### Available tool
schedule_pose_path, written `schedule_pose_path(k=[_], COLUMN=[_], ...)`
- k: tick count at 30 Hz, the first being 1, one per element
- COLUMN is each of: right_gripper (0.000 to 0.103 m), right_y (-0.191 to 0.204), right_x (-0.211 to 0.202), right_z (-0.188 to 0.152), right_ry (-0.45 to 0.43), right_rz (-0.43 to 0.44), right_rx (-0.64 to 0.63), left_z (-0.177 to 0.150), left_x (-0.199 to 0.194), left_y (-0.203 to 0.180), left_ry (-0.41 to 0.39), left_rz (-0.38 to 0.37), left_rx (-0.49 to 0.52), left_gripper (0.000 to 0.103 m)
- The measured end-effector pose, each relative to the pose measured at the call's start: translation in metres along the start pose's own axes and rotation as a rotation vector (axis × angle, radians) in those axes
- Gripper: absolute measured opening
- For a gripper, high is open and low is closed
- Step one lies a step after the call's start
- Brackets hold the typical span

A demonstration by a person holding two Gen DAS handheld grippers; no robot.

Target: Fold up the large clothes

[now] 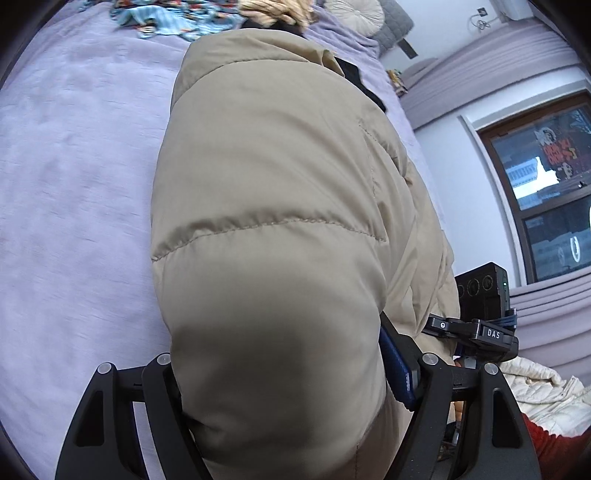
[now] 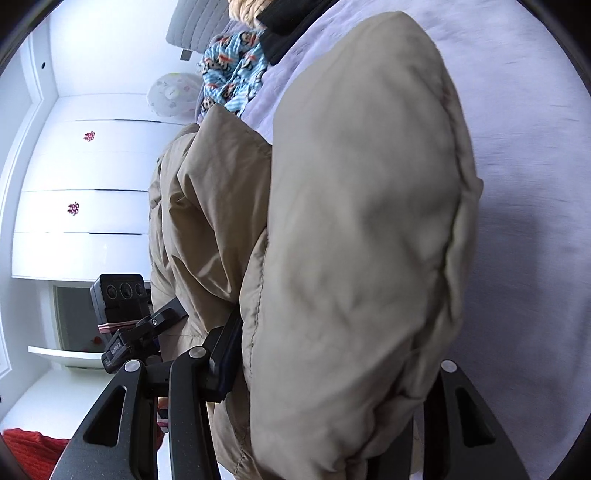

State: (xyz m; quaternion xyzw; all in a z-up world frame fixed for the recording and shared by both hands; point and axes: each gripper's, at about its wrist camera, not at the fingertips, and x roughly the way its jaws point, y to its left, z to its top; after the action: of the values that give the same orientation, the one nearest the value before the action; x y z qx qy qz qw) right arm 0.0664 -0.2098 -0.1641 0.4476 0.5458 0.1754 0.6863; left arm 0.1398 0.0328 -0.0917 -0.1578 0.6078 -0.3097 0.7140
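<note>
**Both claws clamped on the puffy beige jacket above the bed**

A thick, quilted beige puffer jacket (image 1: 266,229) fills the middle of both wrist views, bunched up and lifted over a bed covered with a lilac bedspread (image 1: 74,184). The left claw (image 1: 280,373) is clenched on a fat roll of the jacket's padding, the fabric bulging out between its black fingers. The right claw (image 2: 332,373) likewise grasps a bulky fold of the same jacket (image 2: 362,221), its jaws set narrower and the cloth pressed between them. Each view also shows the other claw's black camera block just beside the jacket's edge.

Farther up the bed lies a crumpled blue patterned cloth (image 2: 232,81), next to a black garment with a pale furry trim (image 2: 280,29). A dark-framed window (image 1: 546,184) shows in the left wrist view; white drawer fronts (image 2: 81,184) show in the right wrist view.
</note>
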Motion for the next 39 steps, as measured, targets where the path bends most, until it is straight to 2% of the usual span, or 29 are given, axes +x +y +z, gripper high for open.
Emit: schedule_pose_path(k=[3, 6, 10, 13, 17, 21, 23, 24, 26, 29, 32, 34, 36, 38, 39], right_gripper=[0.051, 0.051, 0.057, 0.059, 0.061, 0.065, 0.065, 0.065, 0.065, 0.065, 0.065, 0.065, 0.065, 0.064, 0.055], right_y=[0.017, 0.023, 0.029, 0.035, 0.048, 0.054, 0.066, 0.077, 0.094, 0.095, 0.08, 0.064, 0.043, 0.025, 0.023], right_x=[0.049, 0.09, 0.115, 0.108, 0.08, 0.037, 0.013, 0.005, -0.001, 0.015, 0.045, 0.061, 0.079, 0.083, 0.087], right_z=[0.007, 0.005, 0.003, 0.0, 0.004, -0.006, -0.008, -0.009, -0.006, -0.001, 0.012, 0.02, 0.033, 0.04, 0.043], right_ry=[0.015, 0.038, 0.041, 0.051, 0.03, -0.033, -0.109, -0.152, -0.201, -0.132, -0.093, -0.094, -0.115, -0.14, -0.145], right_rz=[-0.014, -0.064, -0.167, -0.248, -0.376, -0.552, -0.623, -0.627, -0.567, -0.477, -0.431, -0.406, -0.384, -0.283, -0.26], right_rx=[-0.012, -0.001, 0.031, 0.046, 0.028, -0.005, -0.049, -0.079, -0.117, -0.102, -0.04, 0.04, 0.182, 0.299, 0.322], left_z=[0.013, 0.017, 0.009, 0.0, 0.0, -0.001, 0.002, 0.002, 0.002, 0.001, 0.002, 0.002, 0.002, 0.004, 0.004], left_x=[-0.012, -0.01, 0.003, 0.001, 0.008, 0.013, 0.015, 0.013, 0.013, 0.014, 0.012, 0.009, 0.008, 0.008, 0.006], left_y=[0.051, 0.094, 0.124, 0.143, 0.144, 0.124, 0.111, 0.111, 0.111, 0.109, 0.106, 0.105, 0.105, 0.104, 0.104], left_ry=[0.002, 0.025, 0.058, 0.047, 0.039, 0.021, 0.015, 0.015, 0.014, 0.013, 0.016, 0.019, 0.019, 0.019, 0.019], left_rz=[0.049, 0.095, 0.087, 0.081, 0.104, 0.133, 0.15, 0.151, 0.156, 0.167, 0.184, 0.194, 0.197, 0.207, 0.219], left_rx=[-0.021, -0.046, -0.088, -0.068, -0.065, -0.058, -0.051, -0.054, -0.056, -0.058, -0.059, -0.059, -0.059, -0.062, -0.061], left_gripper=[0.079, 0.079, 0.085, 0.086, 0.087, 0.091, 0.091, 0.091, 0.091, 0.091, 0.091, 0.091, 0.091, 0.091, 0.091])
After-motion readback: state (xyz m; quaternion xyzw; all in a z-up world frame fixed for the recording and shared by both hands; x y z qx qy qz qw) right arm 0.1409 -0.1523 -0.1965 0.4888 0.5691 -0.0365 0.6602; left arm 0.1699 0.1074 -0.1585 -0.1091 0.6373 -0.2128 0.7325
